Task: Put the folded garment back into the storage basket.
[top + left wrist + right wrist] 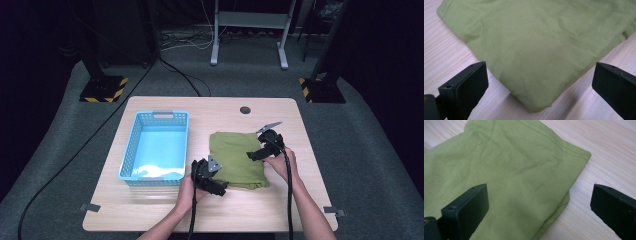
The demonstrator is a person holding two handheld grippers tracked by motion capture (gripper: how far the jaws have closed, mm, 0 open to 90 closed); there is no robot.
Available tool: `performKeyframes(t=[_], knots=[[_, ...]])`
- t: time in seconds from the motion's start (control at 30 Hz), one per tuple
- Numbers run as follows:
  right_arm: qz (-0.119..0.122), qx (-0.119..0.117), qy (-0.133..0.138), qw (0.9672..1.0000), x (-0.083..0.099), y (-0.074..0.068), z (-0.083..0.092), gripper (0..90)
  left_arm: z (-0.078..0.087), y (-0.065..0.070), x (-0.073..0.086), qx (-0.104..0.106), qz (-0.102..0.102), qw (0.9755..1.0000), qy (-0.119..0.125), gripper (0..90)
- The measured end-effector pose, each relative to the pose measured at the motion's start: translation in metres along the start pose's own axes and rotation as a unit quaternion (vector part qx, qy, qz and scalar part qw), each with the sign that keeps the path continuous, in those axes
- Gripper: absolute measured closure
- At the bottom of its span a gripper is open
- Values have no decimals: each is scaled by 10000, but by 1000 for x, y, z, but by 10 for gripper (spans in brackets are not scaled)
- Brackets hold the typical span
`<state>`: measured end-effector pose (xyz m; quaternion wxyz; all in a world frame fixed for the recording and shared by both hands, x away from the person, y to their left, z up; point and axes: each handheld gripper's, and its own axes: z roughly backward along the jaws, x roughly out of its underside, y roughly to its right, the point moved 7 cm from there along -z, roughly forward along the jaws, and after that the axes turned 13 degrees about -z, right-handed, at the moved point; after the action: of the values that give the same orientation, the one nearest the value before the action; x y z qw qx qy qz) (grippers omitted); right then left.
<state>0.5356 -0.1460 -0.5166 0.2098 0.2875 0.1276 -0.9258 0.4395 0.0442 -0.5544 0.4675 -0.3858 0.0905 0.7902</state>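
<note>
Both forearms are bare, no sleeves showing. Each hand grips a black two-jaw gripper: the left gripper [218, 188] and right gripper [254, 154] each carry a grey three-cornered plate on top, trail a black cable rearward, and have blocky matte jaws with small screw holes.

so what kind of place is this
Probably a lab or recording studio: a lone wooden table on grey carpet, hazard-striped stand bases, floor cables, and a folded green cloth beside a blue basket.

text: none legible | labels: none (cloth, basket, table plain)
</note>
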Motion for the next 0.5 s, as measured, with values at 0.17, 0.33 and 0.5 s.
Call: performKeyframes(t=[0.17, 0.33, 0.5], knots=[[-55, -5, -56, 10000, -4, 3, -6, 11, -1, 0, 1, 9, -13, 10000, -51, 2], [-61, -8, -109, 9999, -8, 3, -10, 11, 1, -2, 2, -2, 2, 10000, -71, 2], [-92, -21, -162, 9998, -11, 5, -15, 11, 1, -2, 4, 27, 3, 9999, -125, 2]])
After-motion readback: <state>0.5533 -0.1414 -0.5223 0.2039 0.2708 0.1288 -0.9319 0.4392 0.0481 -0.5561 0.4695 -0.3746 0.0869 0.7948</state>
